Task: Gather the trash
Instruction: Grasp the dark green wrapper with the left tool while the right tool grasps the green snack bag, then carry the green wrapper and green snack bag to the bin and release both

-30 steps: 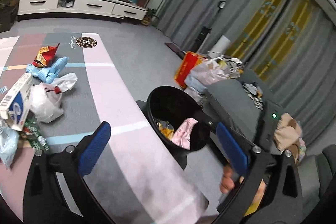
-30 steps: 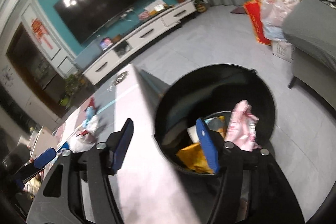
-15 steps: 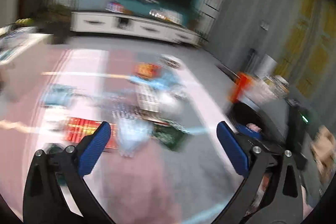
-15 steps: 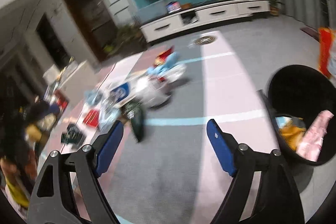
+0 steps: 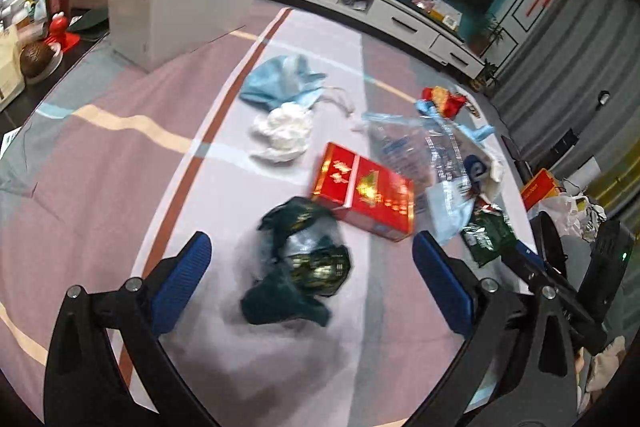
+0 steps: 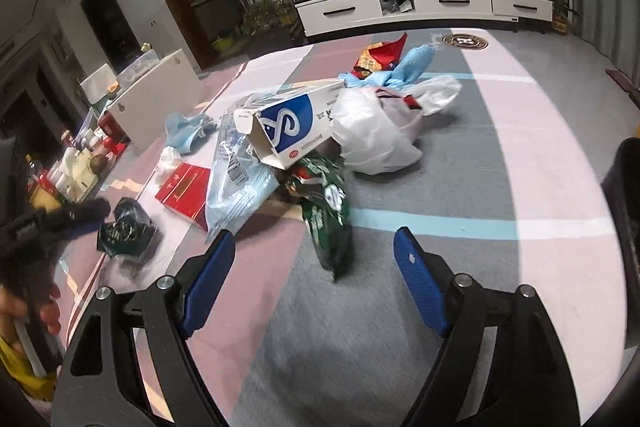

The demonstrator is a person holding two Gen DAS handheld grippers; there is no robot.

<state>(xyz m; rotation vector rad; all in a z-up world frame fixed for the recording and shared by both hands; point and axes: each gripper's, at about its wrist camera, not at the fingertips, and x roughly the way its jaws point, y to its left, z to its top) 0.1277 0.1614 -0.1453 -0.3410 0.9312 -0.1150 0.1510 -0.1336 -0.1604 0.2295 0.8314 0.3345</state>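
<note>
Trash lies scattered on the pink and grey tablecloth (image 5: 120,155). My left gripper (image 5: 312,275) is open and empty, with a crumpled dark green wrapper (image 5: 304,263) between its fingers, just ahead. A red box (image 5: 364,191) lies just beyond it. My right gripper (image 6: 310,271) is open and empty, just short of a green snack bag (image 6: 328,215). Beyond that lie a blue and white carton (image 6: 288,123), a white plastic bag (image 6: 376,131) and a clear blue packet (image 6: 236,179). The black trash bin (image 6: 624,211) is at the right edge.
A white box (image 5: 180,3) stands at the table's far left. Blue cloth (image 5: 280,83) and white tissue (image 5: 284,131) lie mid-table. A red snack wrapper (image 6: 380,57) and blue bag (image 6: 408,67) lie at the far end. The left gripper shows in the right wrist view (image 6: 48,223).
Both grippers have swung away from the black bin and back over the table. The left now frames the dark green wrapper; the right faces the green snack bag. Both stay open.
</note>
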